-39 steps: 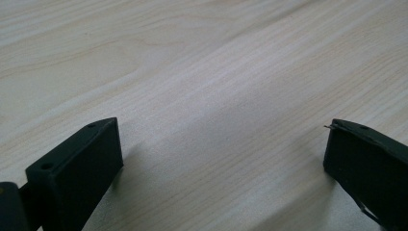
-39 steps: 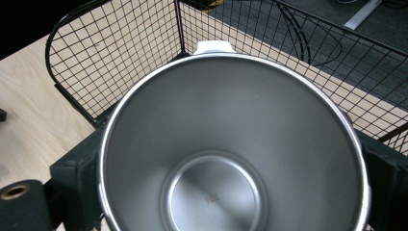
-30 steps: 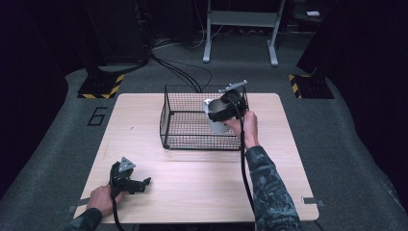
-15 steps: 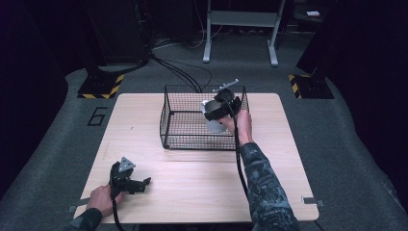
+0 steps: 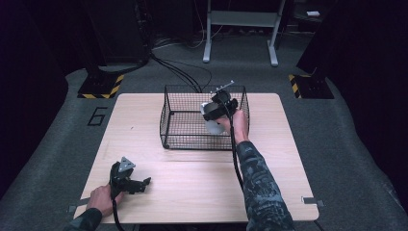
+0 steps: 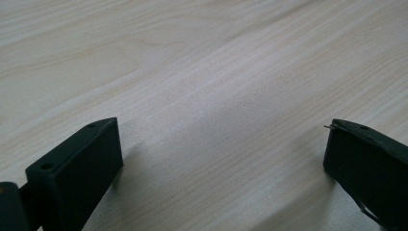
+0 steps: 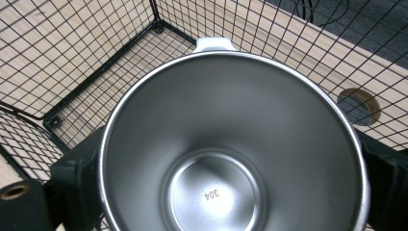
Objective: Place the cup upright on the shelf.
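a: from where i stand the right gripper (image 5: 217, 109) has the steel cup (image 7: 231, 144) clamped, one jaw on each side of the rim, and it's hanging over the right half of the wire basket (image 5: 173, 126). i can't tell if the cup's base touches the mesh floor yet.

b: so the job looks like setting it down in there. i'd say the thing to get right is lowering straight, mouth up, so the little tab on the rim doesn't snag the basket wall. the far corner of the basket sits close behind it in the right gripper view.

a: agreed. and let go only once the bottom is flat on the mesh, otherwise it could tip or roll. steel on wire will slide easily, i reckon.

b: what's the arm doing?

a: right forearm reaches forward from the near edge across the worktop (image 5: 202, 183), hand bent over the basket's near wall, gripper tilted down into it, cable trailing back along the sleeve.

b: and the other one?

a: the left gripper (image 5: 142, 183) lies low on the worktop near the front left corner, held loosely by the left hand (image 5: 101, 198). its jaws stand wide apart with nothing between them but bare wood, well away from the basket.
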### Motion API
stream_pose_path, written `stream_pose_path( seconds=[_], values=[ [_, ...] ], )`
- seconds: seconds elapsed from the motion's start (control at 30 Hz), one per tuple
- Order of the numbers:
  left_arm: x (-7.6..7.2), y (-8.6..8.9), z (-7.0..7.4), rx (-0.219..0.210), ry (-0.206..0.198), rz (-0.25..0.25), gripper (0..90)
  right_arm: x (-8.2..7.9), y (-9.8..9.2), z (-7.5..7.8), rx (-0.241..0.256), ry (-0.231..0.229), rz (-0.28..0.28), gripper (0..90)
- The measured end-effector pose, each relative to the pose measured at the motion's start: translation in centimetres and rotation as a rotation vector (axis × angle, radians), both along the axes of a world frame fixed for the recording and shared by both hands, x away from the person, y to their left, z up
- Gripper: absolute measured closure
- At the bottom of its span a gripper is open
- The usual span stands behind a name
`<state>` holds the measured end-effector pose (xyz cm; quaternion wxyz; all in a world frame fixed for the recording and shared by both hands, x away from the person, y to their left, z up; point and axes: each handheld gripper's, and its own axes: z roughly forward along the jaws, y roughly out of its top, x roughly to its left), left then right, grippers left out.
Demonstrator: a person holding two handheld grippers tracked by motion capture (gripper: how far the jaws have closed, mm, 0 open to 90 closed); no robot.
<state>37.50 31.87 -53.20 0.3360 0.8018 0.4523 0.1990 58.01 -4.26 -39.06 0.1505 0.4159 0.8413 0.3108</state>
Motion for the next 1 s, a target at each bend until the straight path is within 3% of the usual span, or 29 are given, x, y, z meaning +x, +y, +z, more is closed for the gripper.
stream_pose_path(
  seconds=[0.6,1.0],
  values=[
    [0.0,0.1,0.0,0.009,0.004,-0.009,0.0,1.2,1.5,-2.1,-0.031,0.062,-0.022,5.9],
    [0.0,0.1,0.1,0.008,0.008,-0.009,0.0,1.9,2.0,-3.1,-0.055,0.072,-0.017,5.8]
  ],
)
